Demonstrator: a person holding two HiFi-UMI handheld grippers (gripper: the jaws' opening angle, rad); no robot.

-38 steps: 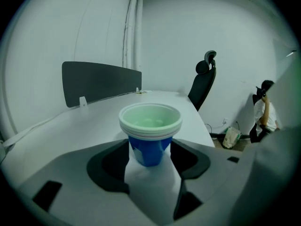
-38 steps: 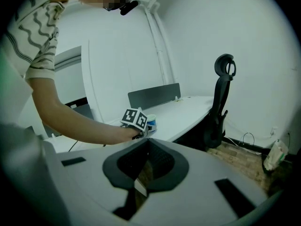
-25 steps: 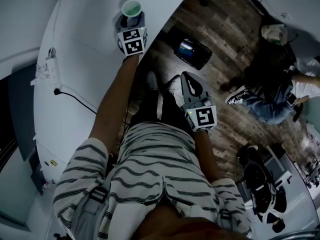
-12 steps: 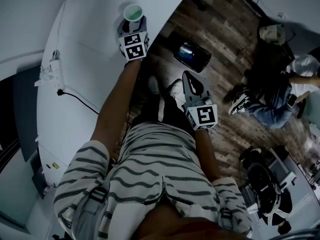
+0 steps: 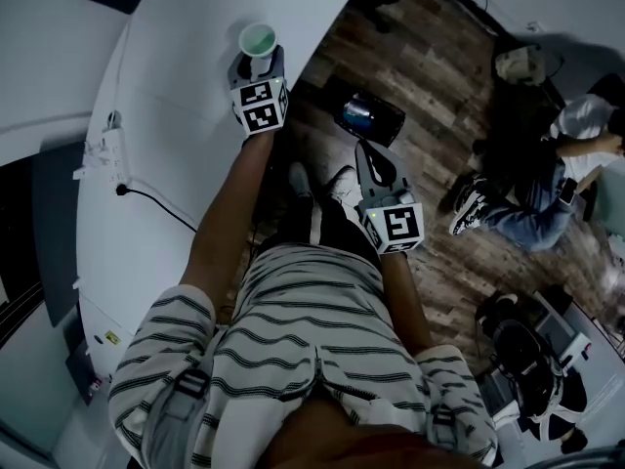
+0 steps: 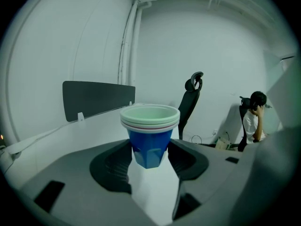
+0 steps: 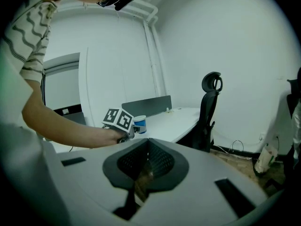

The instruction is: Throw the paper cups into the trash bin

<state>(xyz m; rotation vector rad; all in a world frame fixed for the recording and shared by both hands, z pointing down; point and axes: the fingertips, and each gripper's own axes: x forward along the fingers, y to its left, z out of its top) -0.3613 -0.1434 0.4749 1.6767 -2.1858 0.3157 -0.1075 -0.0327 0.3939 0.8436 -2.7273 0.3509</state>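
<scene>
Head view: left claw (image 5: 258, 57) reaches out over the white worktop (image 5: 166, 164), near its curved edge, with a stack of cups (image 5: 258, 39) between its jaws, mouth up. Right claw (image 5: 371, 156) hangs over the wood floor (image 5: 439, 76), well apart from the cups and tapering to a closed point. A dark bin (image 5: 373, 115) stands on the floor between the two claws, just off the worktop edge. A power strip (image 5: 103, 149) lies on the worktop at left. A person (image 5: 547, 174) sits far right.

Left gripper view: left claw (image 6: 149, 150) pinches the cups (image 6: 149, 135), which are blue and nested with pale rims; a jaw presses each side of the lower wall. The stack is upright. Behind it are a dark panel (image 6: 99, 98), a chair (image 6: 190, 102) and the person (image 6: 254, 121).

Right gripper view: right claw (image 7: 148, 161) has its jaws pressed together with nothing between them. Beyond, the left claw (image 7: 131, 128) shows with the cups (image 7: 139, 125) above the worktop (image 7: 174, 119). The chair (image 7: 209, 112) is at right.
</scene>
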